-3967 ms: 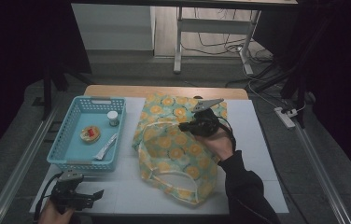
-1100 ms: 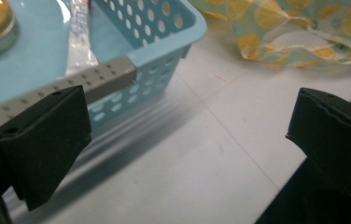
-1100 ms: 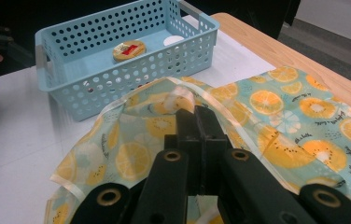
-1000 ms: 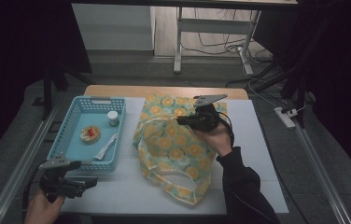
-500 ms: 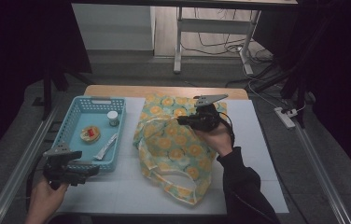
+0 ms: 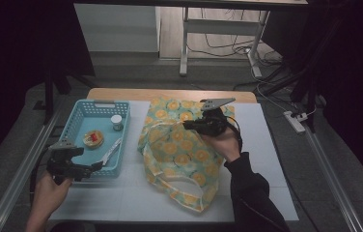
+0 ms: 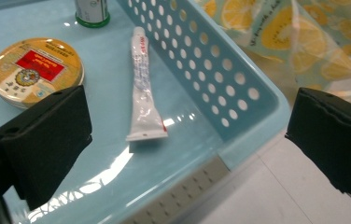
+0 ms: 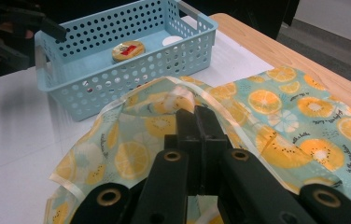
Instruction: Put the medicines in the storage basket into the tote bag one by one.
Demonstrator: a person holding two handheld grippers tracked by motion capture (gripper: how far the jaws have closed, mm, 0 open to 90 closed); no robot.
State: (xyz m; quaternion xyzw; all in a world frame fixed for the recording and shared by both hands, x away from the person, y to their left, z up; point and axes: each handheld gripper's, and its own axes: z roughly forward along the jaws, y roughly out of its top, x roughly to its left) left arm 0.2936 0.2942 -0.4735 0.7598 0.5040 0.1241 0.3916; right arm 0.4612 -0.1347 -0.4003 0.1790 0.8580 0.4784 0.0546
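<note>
The left gripper [image 6: 95, 166] hangs at the near right corner of the basket [image 6: 80, 128], held by the left hand [image 6: 49, 189]. Its jaws are spread wide and grip nothing. In the left gripper view one jaw is over the basket floor and the other is outside the basket wall, over the table [image 7: 276, 200], so the corner of the basket [image 7: 257, 112] lies between them. Just ahead of the jaws, inside the basket, lies a white tube [image 7: 143, 88] with its flat end toward the gripper. To the left of the tube, just past the left jaw, sits a round tin [image 7: 33, 70] with a red label. Farther ahead stands a small bottle [image 7: 92, 10] with a green base. Beyond the right jaw, past the basket wall, lies part of the bag [image 7: 313, 42].

The bag [image 6: 182, 154], printed with orange slices, lies on the table [image 6: 266, 145] to the right of the basket, between the two grippers. The right gripper [image 6: 185, 125], in the right hand [image 6: 225, 142], is at the bag's upper part. Its jaws are pressed together, pinching a fold of the bag [image 8: 276, 121], which rises to the right gripper's tips [image 8: 195, 114] in the right gripper view. Past those tips, farther off, stands the basket [image 8: 117, 79] with the tin [image 8: 128, 50] in it.
</note>
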